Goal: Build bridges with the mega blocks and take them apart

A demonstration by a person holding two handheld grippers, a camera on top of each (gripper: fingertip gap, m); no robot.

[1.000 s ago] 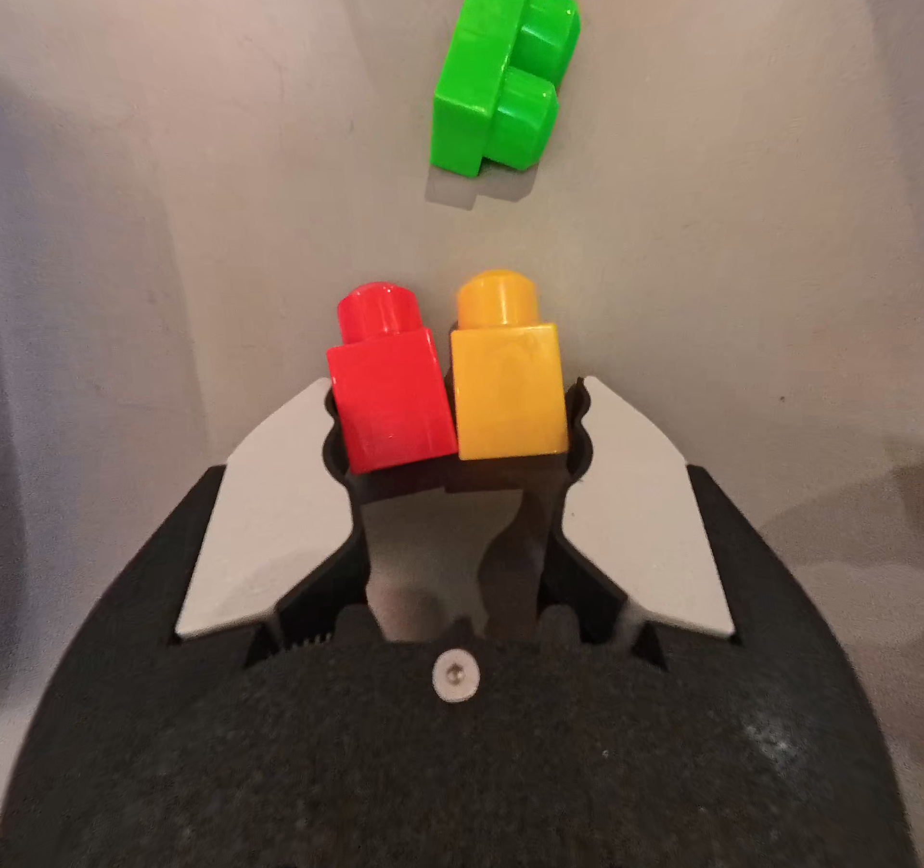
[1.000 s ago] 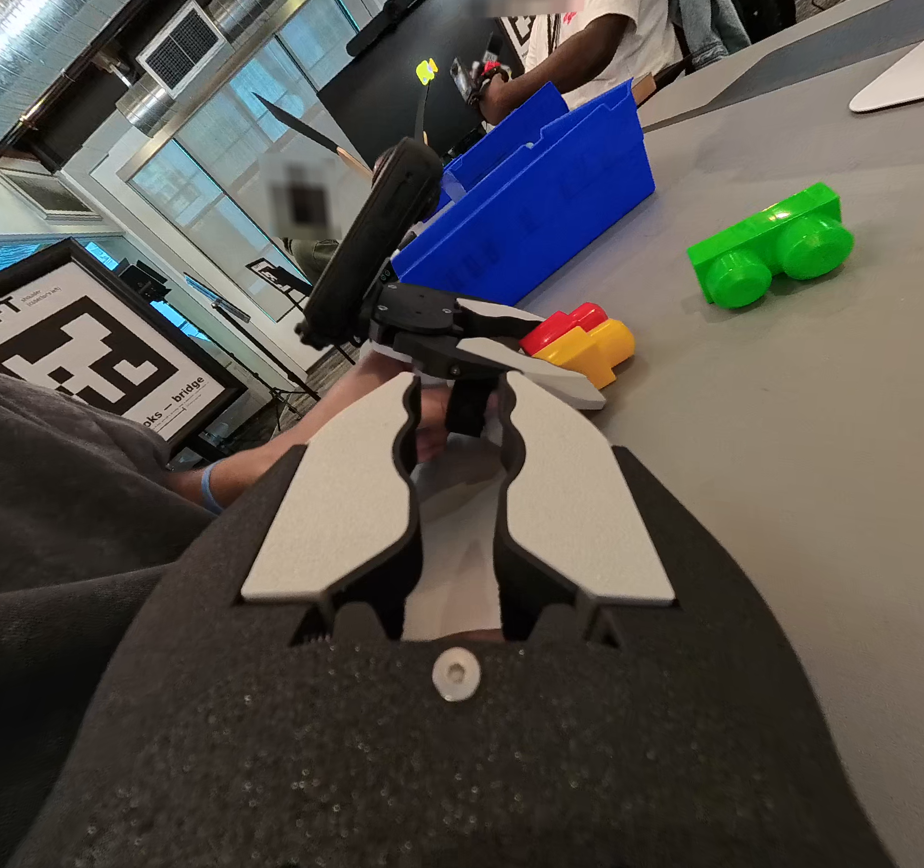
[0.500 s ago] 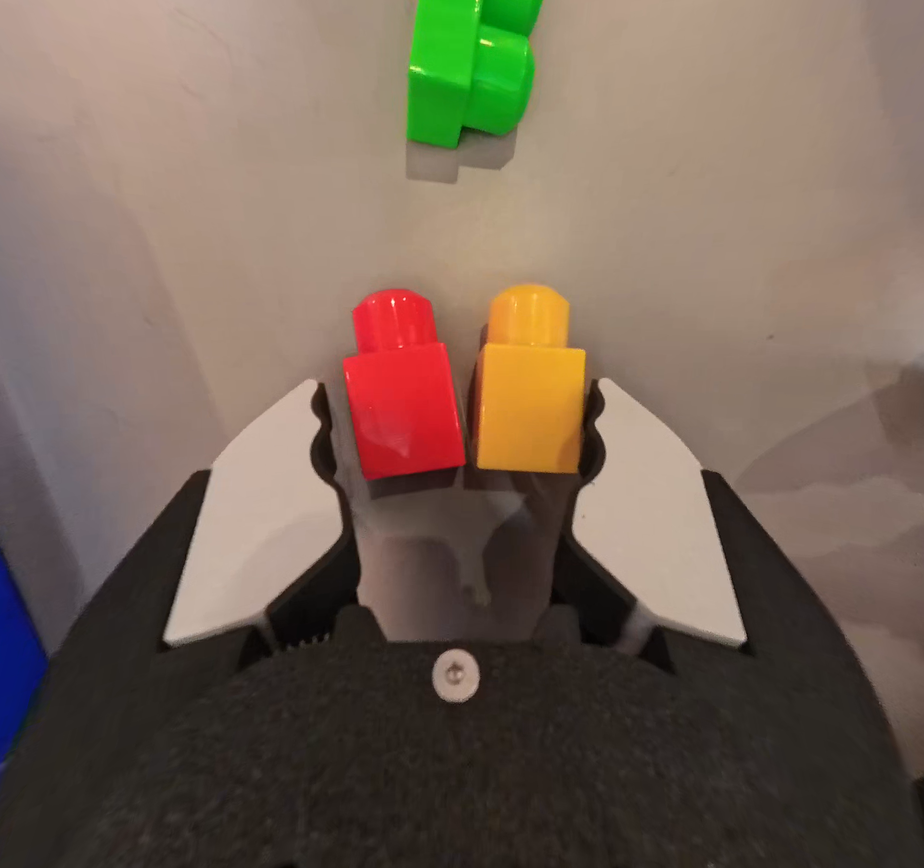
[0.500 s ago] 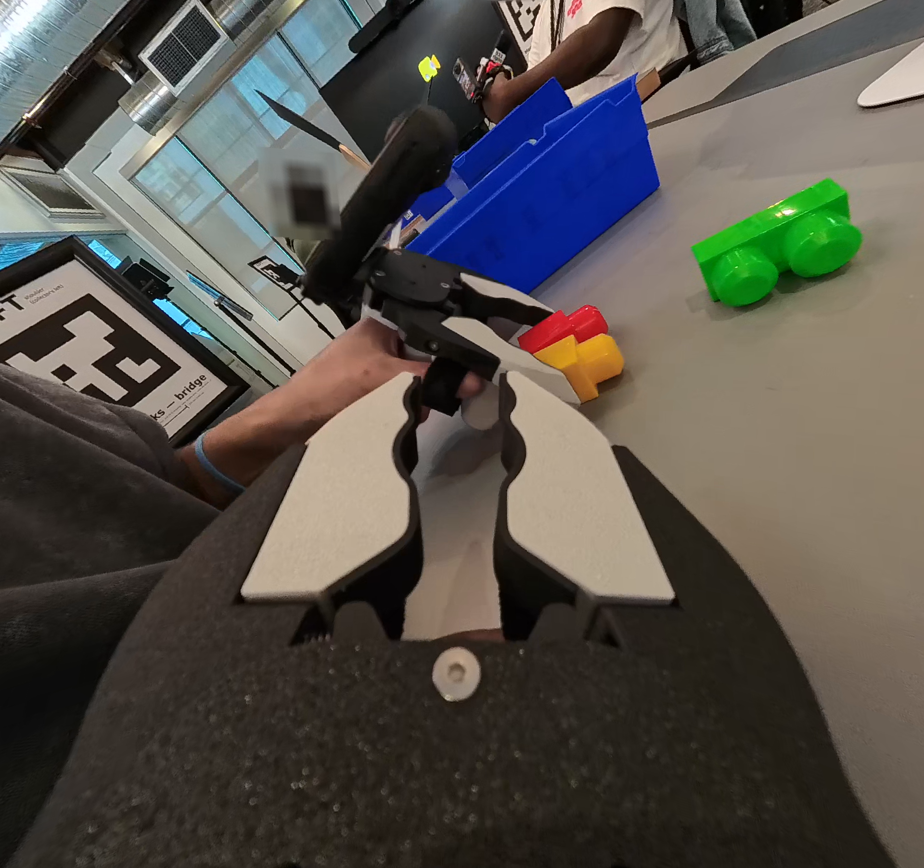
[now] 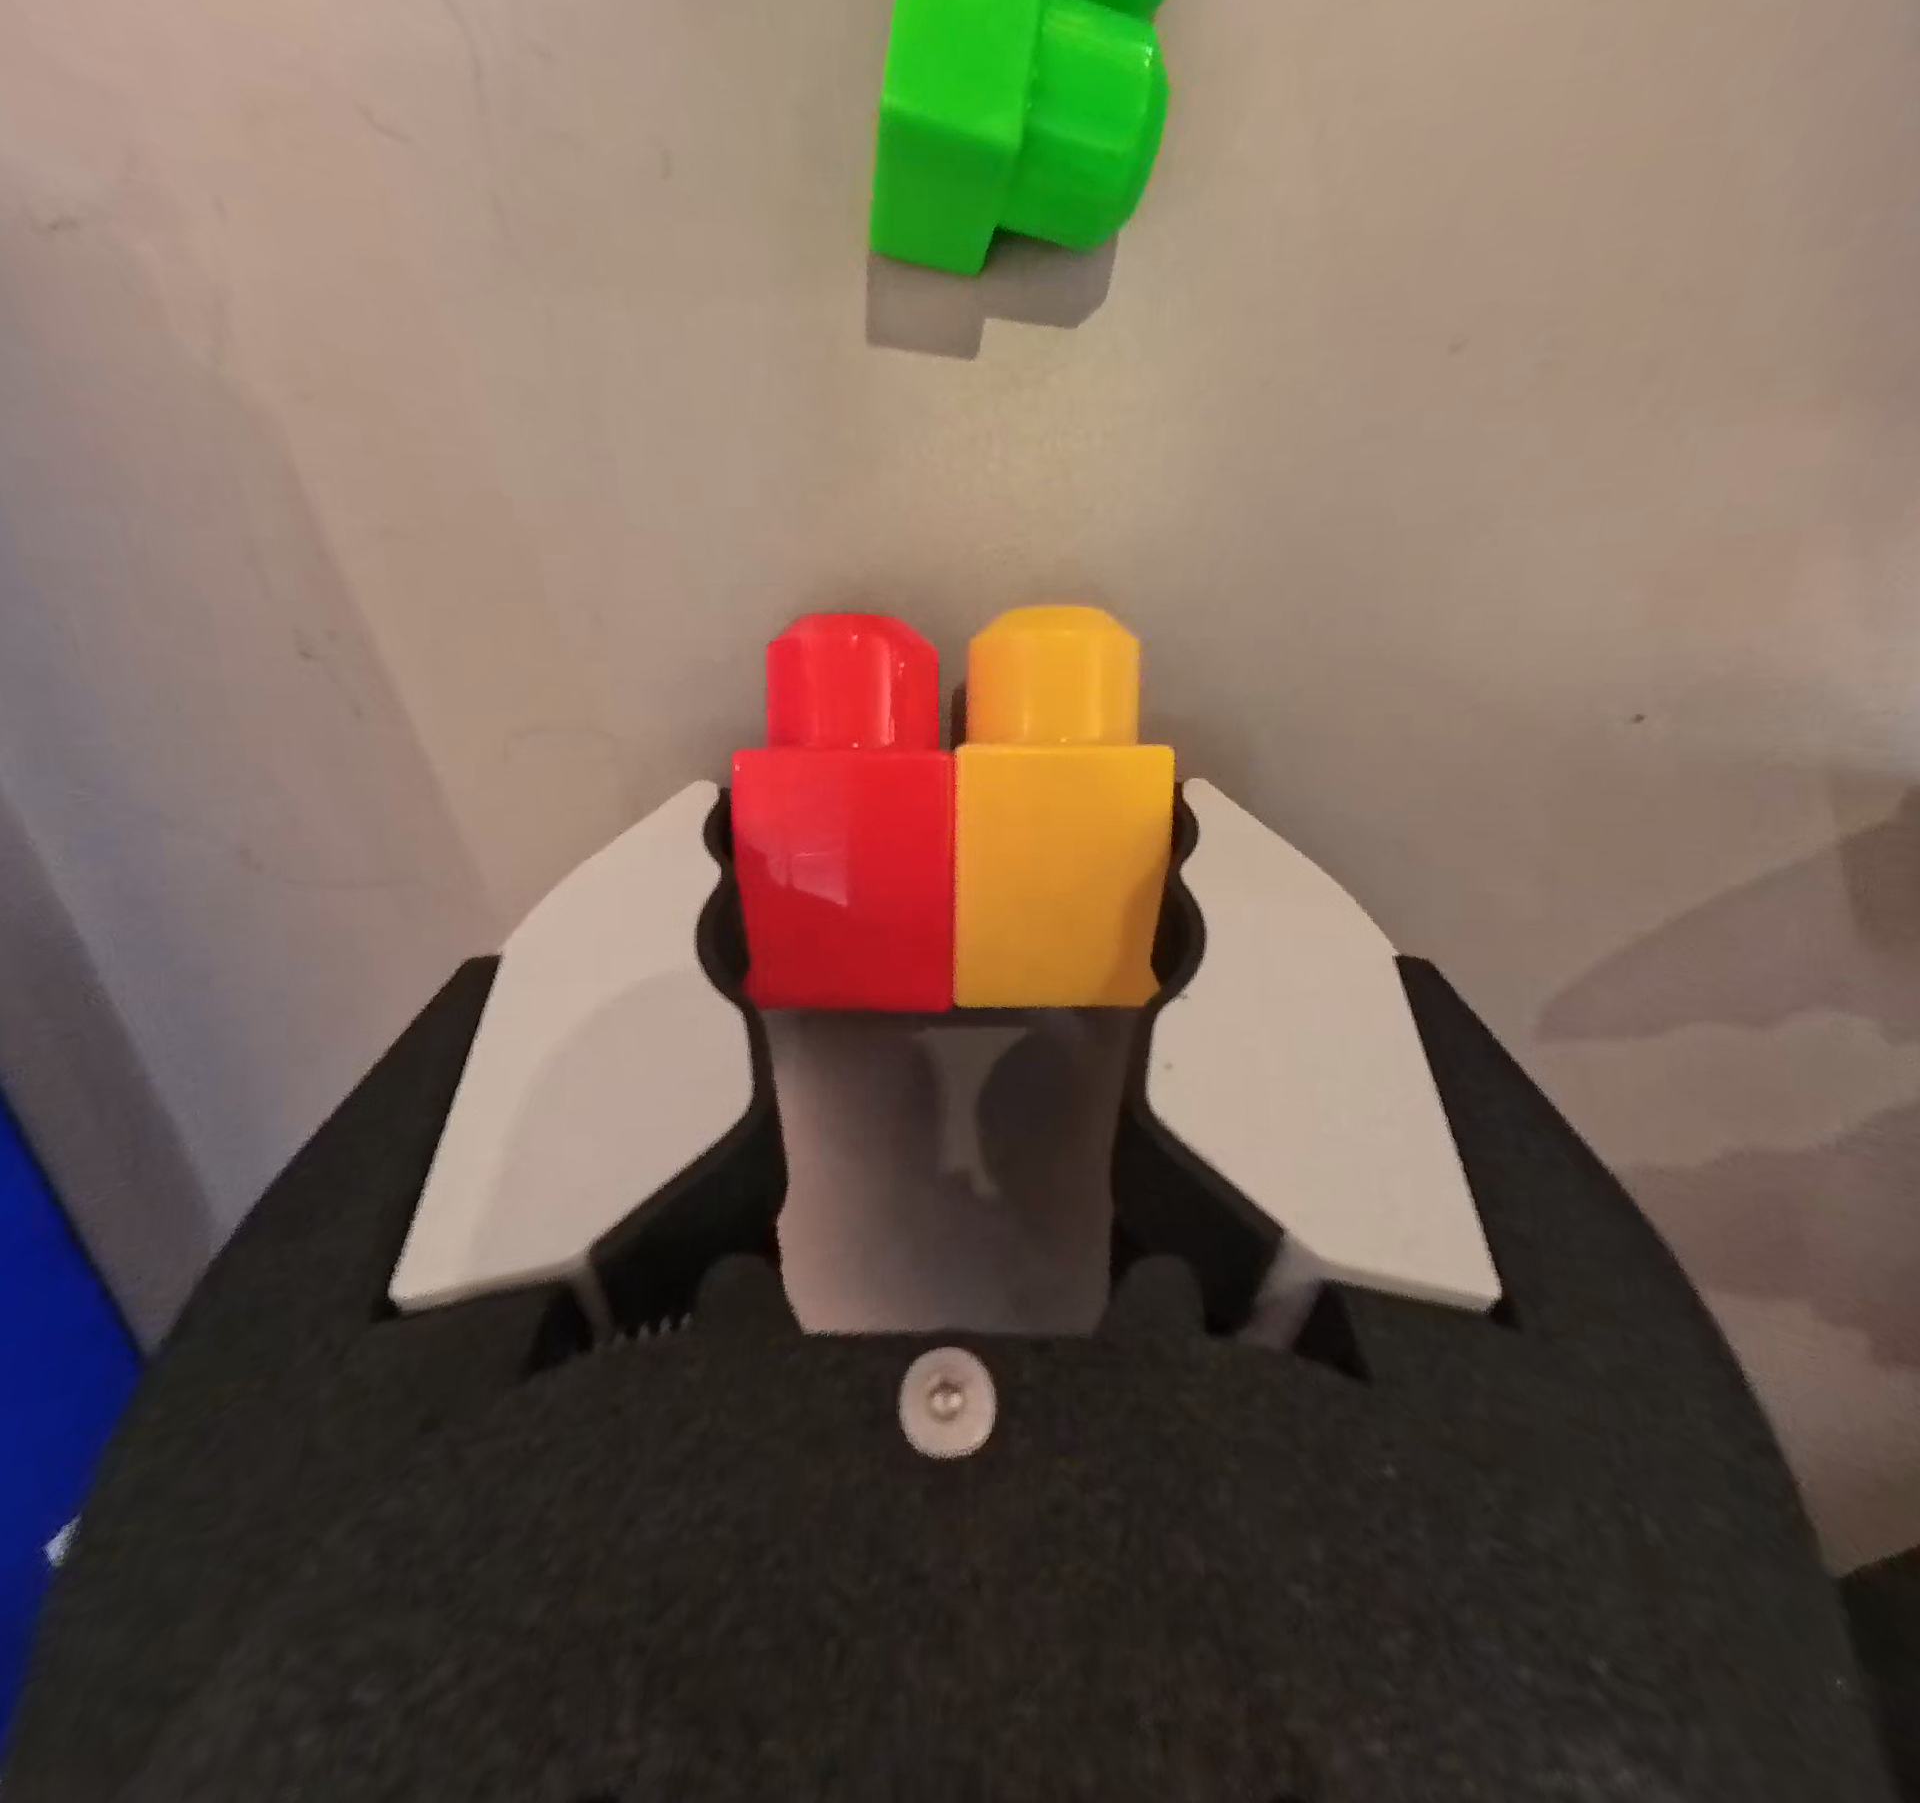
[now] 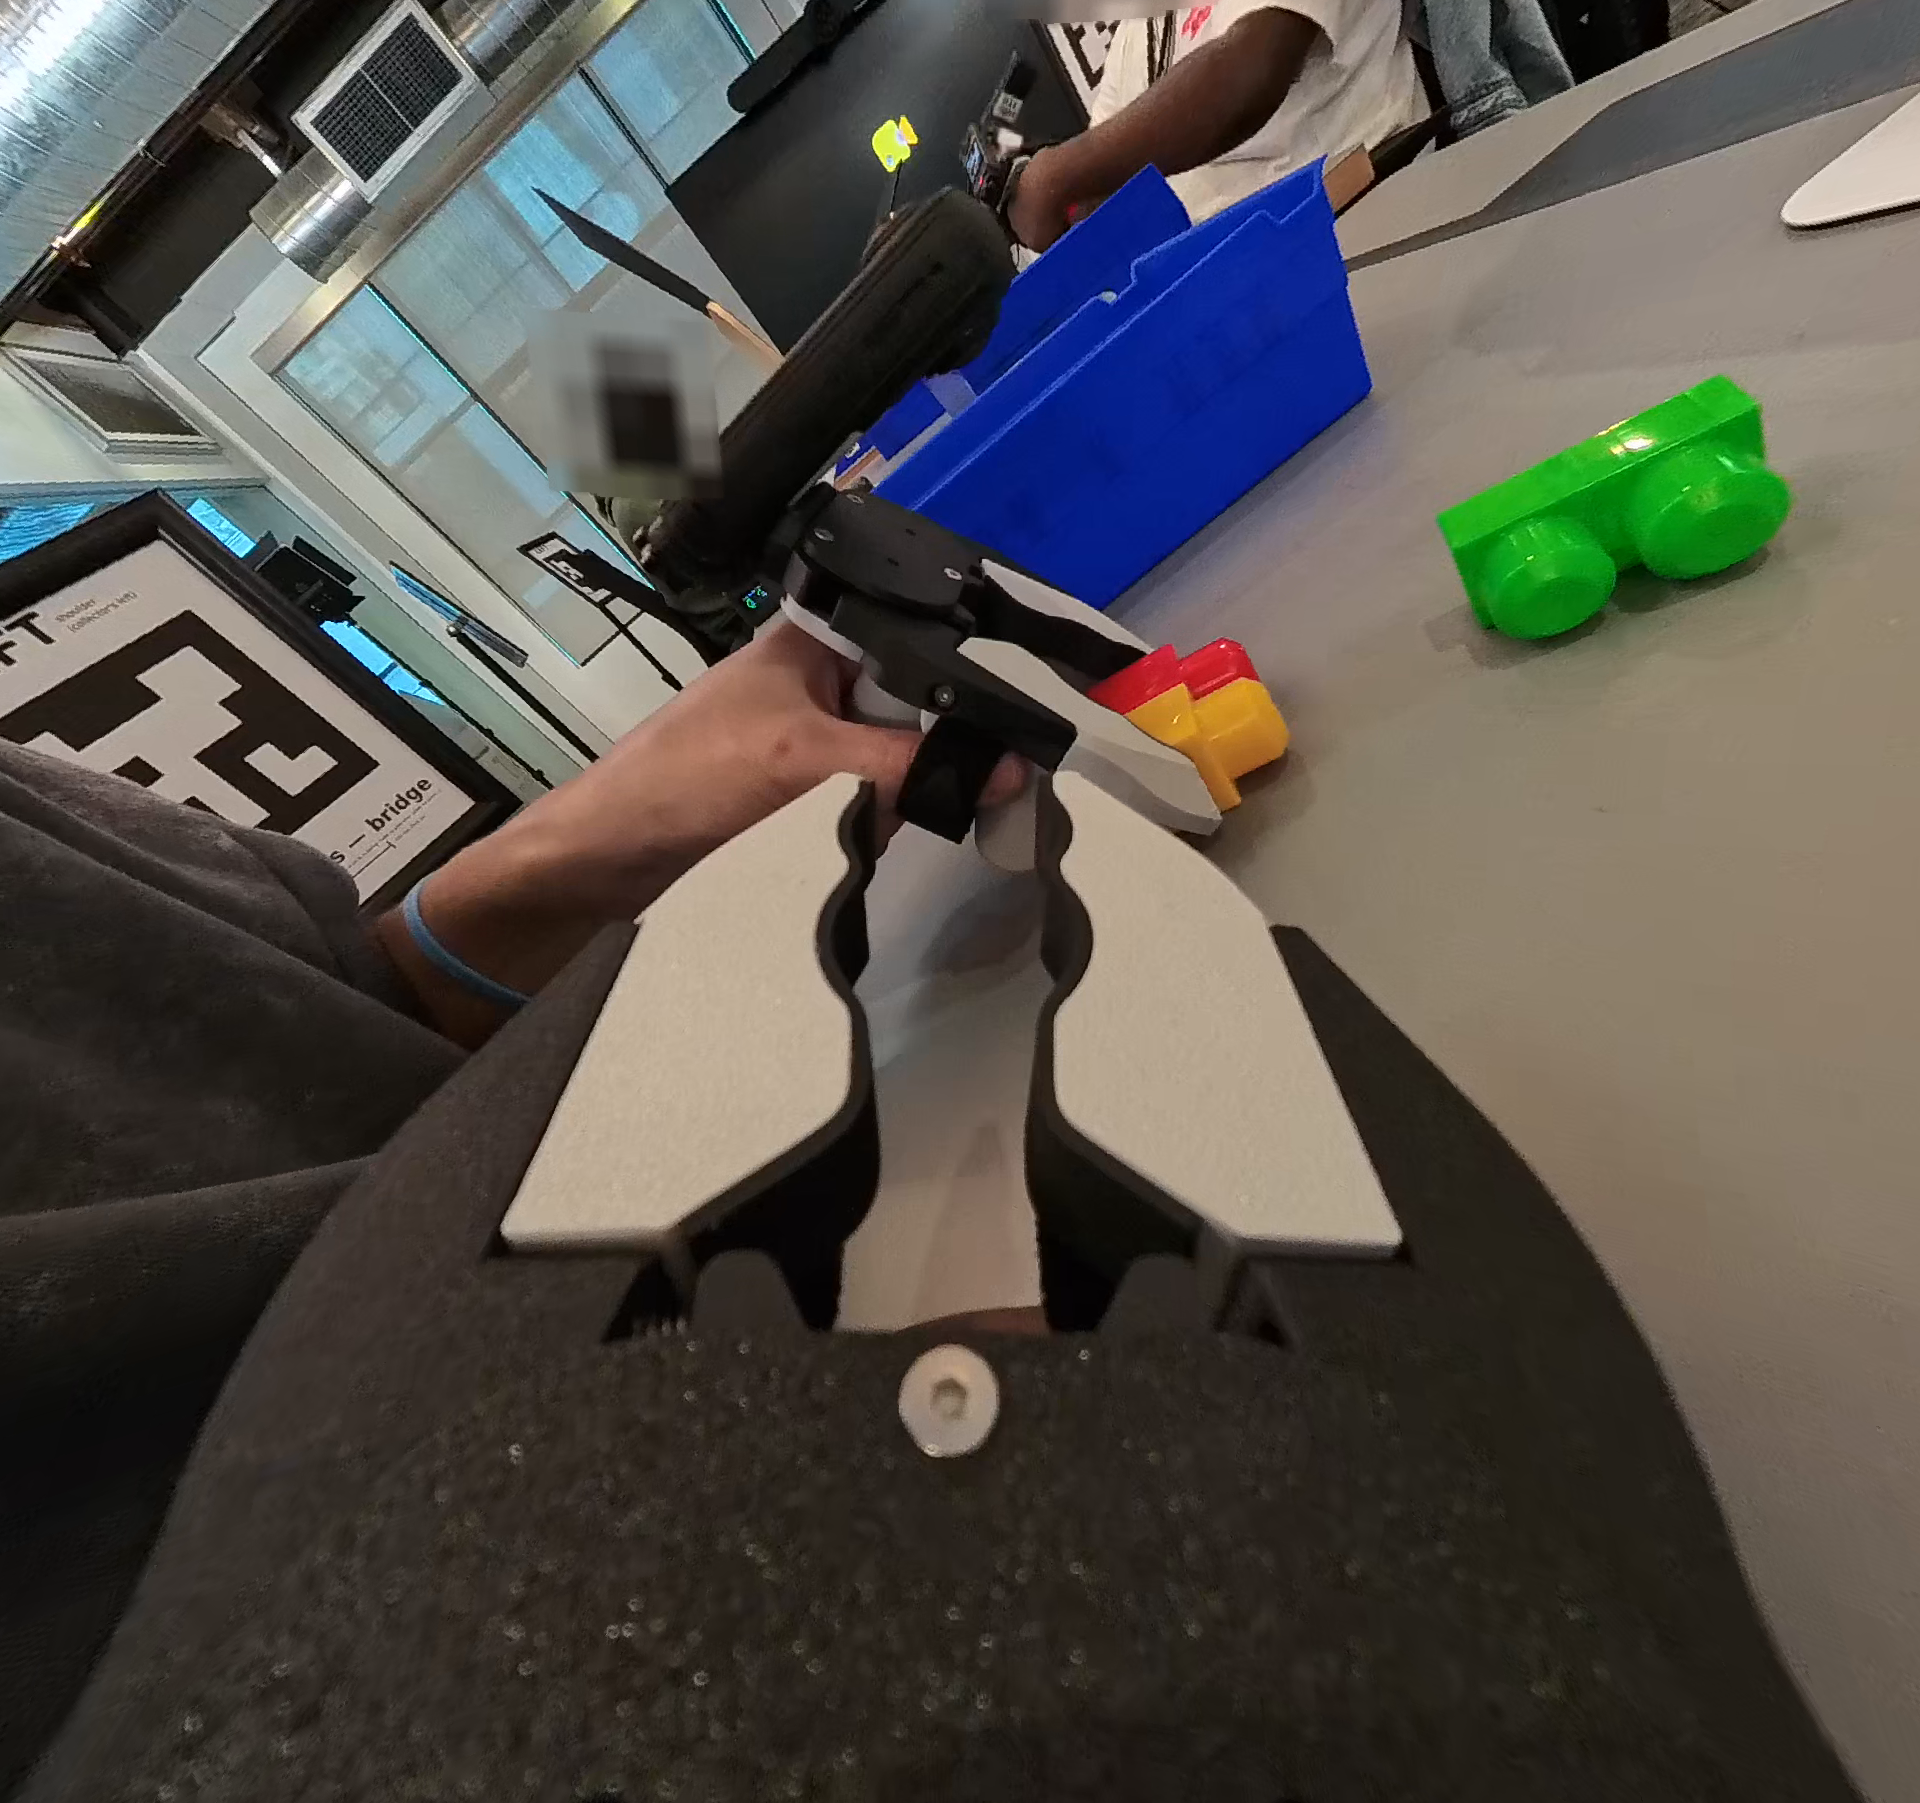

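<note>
In the left wrist view my left gripper [image 5: 951, 818] is shut on a red block [image 5: 842, 880] and a yellow block [image 5: 1055, 880]. They lie side by side on the grey table [image 5: 416, 403], pressed together, studs pointing away from me. One pad touches the red block's outer side, the other the yellow block's. A green two-stud block [image 5: 1018, 80] lies on its side farther ahead. The right wrist view shows the same grasp: red block [image 6: 1174, 678], yellow block [image 6: 1231, 735], and the green block [image 6: 1610, 506] at the right. My right gripper [image 6: 956, 818] is open and empty, held above the table.
A blue bin [image 6: 1143, 423] stands on the table behind the left gripper; its edge also shows in the left wrist view [image 5: 42, 1234]. A person in a white shirt [image 6: 1268, 39] is behind the bin. A white object's corner [image 6: 1860, 174] lies at the far right.
The left jaws opened a little around the two blocks, then closed, pushing red and yellow together and squaring them up. The right gripper stayed still and empty.
</note>
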